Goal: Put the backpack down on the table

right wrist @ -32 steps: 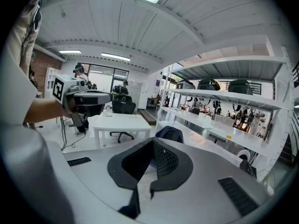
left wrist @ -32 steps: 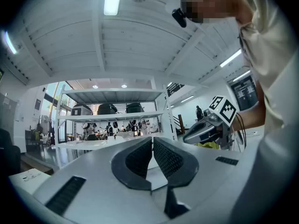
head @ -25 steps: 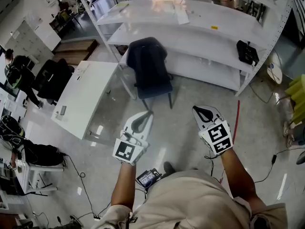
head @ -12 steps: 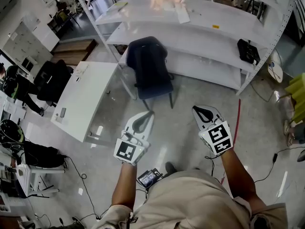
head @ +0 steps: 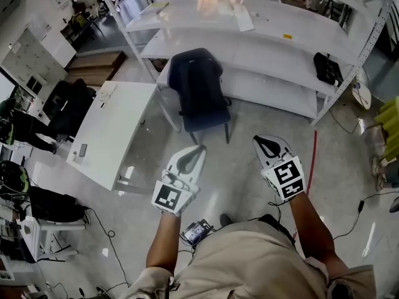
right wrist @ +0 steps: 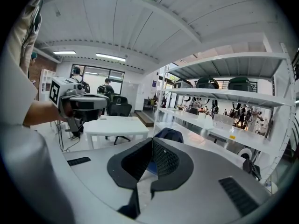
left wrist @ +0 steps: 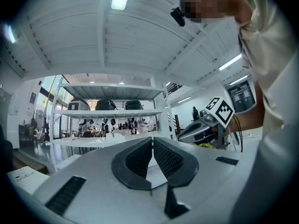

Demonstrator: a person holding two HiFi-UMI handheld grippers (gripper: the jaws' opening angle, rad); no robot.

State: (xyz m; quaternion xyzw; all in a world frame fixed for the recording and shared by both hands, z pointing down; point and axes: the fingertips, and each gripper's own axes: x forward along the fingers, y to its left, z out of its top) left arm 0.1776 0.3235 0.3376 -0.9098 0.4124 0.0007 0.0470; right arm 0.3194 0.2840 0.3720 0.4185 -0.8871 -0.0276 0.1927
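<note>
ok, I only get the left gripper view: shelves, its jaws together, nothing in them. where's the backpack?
Observer: In the head view the backpack stands against the white shelf unit, ahead of the left gripper and the right gripper. Neither touches it.
Operator: right jaws?
Observer: Together as well, with nothing between them.
Operator: and the table?
Observer: The white table stands left of the backpack, on the left gripper's side.
</note>
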